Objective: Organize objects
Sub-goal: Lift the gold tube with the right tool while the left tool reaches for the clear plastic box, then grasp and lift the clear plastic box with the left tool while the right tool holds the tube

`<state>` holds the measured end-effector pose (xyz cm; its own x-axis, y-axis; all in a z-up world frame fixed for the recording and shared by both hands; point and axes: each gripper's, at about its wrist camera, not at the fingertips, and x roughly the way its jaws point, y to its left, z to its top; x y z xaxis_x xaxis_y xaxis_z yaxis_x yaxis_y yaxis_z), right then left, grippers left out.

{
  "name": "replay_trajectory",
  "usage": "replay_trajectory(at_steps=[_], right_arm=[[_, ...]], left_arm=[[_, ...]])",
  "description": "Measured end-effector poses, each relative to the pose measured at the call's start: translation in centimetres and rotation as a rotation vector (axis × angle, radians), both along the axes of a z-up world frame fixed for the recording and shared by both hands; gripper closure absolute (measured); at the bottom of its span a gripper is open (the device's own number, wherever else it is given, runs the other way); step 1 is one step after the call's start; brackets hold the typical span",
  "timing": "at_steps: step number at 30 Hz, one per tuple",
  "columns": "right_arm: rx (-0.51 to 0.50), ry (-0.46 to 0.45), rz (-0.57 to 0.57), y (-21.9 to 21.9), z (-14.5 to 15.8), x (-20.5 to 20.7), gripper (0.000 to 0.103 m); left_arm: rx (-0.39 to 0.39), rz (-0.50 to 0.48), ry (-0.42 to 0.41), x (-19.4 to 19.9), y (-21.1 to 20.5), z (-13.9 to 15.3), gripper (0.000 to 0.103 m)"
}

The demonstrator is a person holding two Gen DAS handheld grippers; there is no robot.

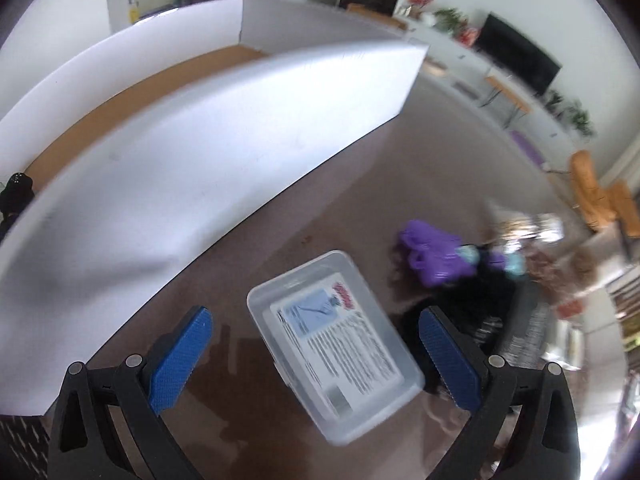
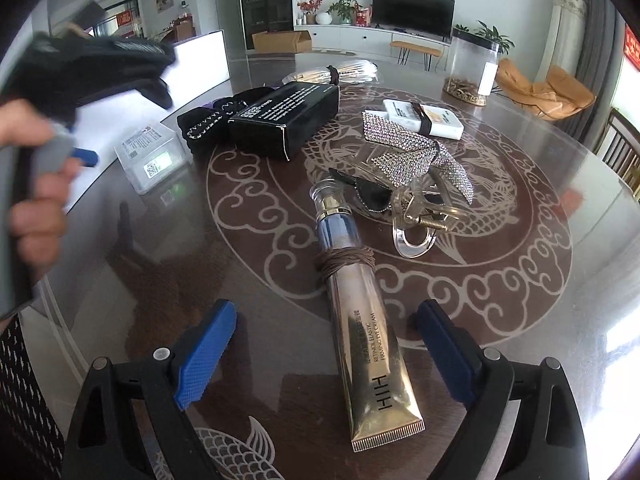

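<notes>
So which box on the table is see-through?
The clear plastic box by the white board; the black box and the white box are solid.

— What was the table [image 2: 520,320] like?
— Glossy, glass-smooth. The tube [image 2: 372,352] was shiny gold with a metallic collar, thin cord wound round it.
— And the box [image 1: 332,344]?
— Clear plastic, paper label. The bow [image 2: 416,148] glittered with rhinestones; the carton [image 2: 286,118] looked matt black.

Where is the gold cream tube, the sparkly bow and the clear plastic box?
gold cream tube [image 2: 366,344]: right wrist view, on its printed body.
sparkly bow [image 2: 404,148]: right wrist view, on its glittery band.
clear plastic box [image 1: 340,340]: left wrist view, on its label.
</notes>
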<state>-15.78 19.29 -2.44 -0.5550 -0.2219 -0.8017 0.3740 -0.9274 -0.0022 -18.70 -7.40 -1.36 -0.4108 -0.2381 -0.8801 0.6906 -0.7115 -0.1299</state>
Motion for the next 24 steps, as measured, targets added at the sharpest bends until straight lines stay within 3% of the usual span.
replay_trajectory(at_steps=[4,9,15,16,17,18,22,24], right_arm=[[-0.030,-0.004,0.001,0.3,0.1,-0.1,0.010],[-0.043,-0.007,0.003,0.4,0.2,-0.3,0.010],[-0.040,-0.006,0.003,0.3,0.2,-0.3,0.010],[-0.038,-0.006,0.003,0.3,0.1,-0.3,0.010],[-0.037,-0.006,0.003,0.3,0.1,-0.3,0.009],[-0.034,-0.007,0.006,0.3,0.1,-0.3,0.009],[-0.079,-0.035,0.037,0.6,0.1,-0.7,0.001],[-0.103,-0.074,0.053,1.0,0.4,-1.3,0.002]], left_arm=[[-0.036,-0.060,-0.029,0.4,0.5,-1.8,0.000],[-0.162,-0.208,-0.022,4.0,2.0,-2.5,0.000],[-0.152,-0.361,-0.011,4.8,2.2,-2.4,0.000],[-0.155,-0.384,-0.009,4.6,2.3,-2.3,0.002],[-0.169,-0.415,0.012,4.6,2.7,-2.0,0.023],[-0.183,-0.450,0.027,4.6,2.9,-1.6,0.036],[-0.248,-0.622,0.036,6.7,5.2,-1.0,0.041],[-0.244,-0.685,0.058,8.6,6.2,-1.2,0.041]])
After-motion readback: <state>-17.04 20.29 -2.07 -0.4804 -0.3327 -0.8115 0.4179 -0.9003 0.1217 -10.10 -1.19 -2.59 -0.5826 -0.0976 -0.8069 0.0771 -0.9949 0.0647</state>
